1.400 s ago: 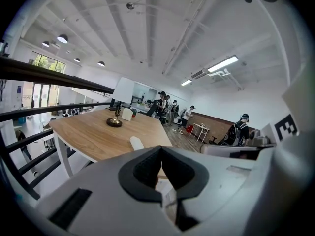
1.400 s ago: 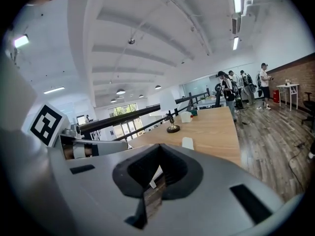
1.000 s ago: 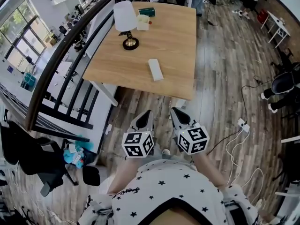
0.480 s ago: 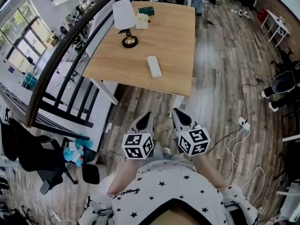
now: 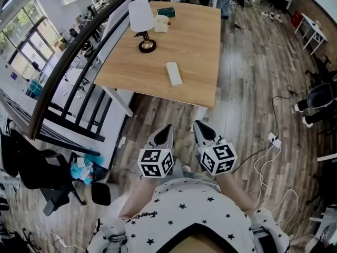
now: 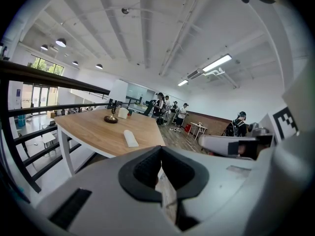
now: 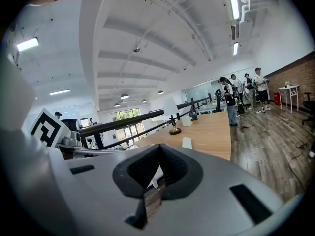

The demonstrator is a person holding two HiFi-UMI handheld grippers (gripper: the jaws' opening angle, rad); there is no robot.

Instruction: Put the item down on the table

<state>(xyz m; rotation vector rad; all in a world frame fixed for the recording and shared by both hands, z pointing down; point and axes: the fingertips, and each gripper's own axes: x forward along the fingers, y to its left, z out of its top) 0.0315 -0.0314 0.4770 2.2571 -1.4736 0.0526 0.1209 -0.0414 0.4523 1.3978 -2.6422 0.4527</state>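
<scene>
Since the grey left gripper (image 5: pixel 166 129) and grey right gripper (image 5: pixel 198 126), held near the body, are both clenched on nothing, placing looks finished. Farther off, the flat white oblong block (image 5: pixel 174 74) lies on the light wooden table (image 5: pixel 197 46), so no further move seems needed.

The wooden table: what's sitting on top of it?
On the table: a lamp with a white shade, a white cup, a green box and a flat white item. The shade covers the spot beneath it.
</scene>
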